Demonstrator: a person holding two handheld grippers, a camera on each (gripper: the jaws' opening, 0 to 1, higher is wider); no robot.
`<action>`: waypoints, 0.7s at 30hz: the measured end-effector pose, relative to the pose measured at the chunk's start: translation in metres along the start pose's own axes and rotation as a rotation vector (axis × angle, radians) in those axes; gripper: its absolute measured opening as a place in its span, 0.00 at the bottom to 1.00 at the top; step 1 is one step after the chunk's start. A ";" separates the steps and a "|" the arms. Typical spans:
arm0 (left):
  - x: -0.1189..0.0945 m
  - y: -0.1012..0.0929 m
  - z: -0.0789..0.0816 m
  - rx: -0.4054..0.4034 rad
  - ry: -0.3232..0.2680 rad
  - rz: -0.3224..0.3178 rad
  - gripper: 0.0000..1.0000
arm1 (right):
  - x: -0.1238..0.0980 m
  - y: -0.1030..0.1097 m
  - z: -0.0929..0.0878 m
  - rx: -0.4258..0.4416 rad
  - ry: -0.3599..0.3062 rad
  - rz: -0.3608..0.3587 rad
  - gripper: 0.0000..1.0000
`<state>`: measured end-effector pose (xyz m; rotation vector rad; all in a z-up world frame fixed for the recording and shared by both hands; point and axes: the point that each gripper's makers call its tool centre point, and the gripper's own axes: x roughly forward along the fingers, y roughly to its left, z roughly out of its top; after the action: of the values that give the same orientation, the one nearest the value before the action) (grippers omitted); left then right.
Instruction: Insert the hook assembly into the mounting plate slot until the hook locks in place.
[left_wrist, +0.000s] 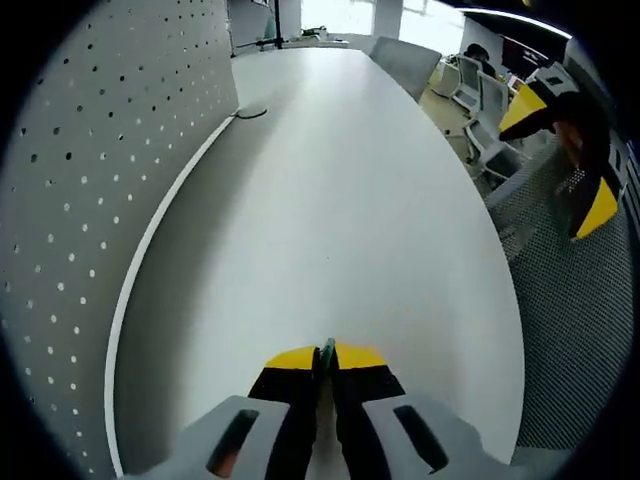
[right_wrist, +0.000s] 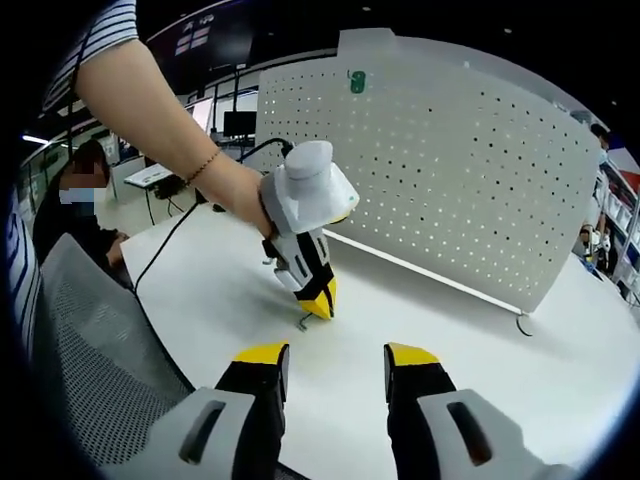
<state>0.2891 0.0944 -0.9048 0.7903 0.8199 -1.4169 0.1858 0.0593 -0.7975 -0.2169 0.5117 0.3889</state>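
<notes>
Left gripper (right_wrist: 320, 300), seen from the right gripper view, points its yellow-tipped black jaws down at the white table (right_wrist: 420, 310); they are pressed together on a small hook (right_wrist: 303, 322), a thin bent metal piece whose lower end touches the tabletop. In the left gripper view the same jaws meet around a thin dark-green sliver of the hook. A bare hand (right_wrist: 235, 195) with a thin bracelet grips the grey plastic body, and a black cable trails off behind it. Right gripper (right_wrist: 337, 362) stands with its jaws wide apart, nothing between them. Behind the left gripper rises a white perforated pegboard (right_wrist: 450, 170), curved by the lens, with rows of small round holes and a small green tag near its top edge; its writing is too small to read.
</notes>
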 end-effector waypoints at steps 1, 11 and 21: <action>-0.002 0.004 0.000 -0.020 -0.002 0.009 0.04 | 0.000 0.000 0.000 0.001 -0.001 -0.002 0.36; -0.023 0.021 0.017 -0.218 -0.092 0.067 0.02 | 0.000 0.000 0.000 0.005 0.002 -0.001 0.36; -0.065 0.040 0.038 -0.326 -0.208 0.205 0.02 | 0.001 0.000 -0.001 0.014 0.006 0.002 0.38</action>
<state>0.3299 0.0954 -0.8300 0.4543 0.7607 -1.1247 0.1858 0.0592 -0.7990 -0.2037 0.5207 0.3868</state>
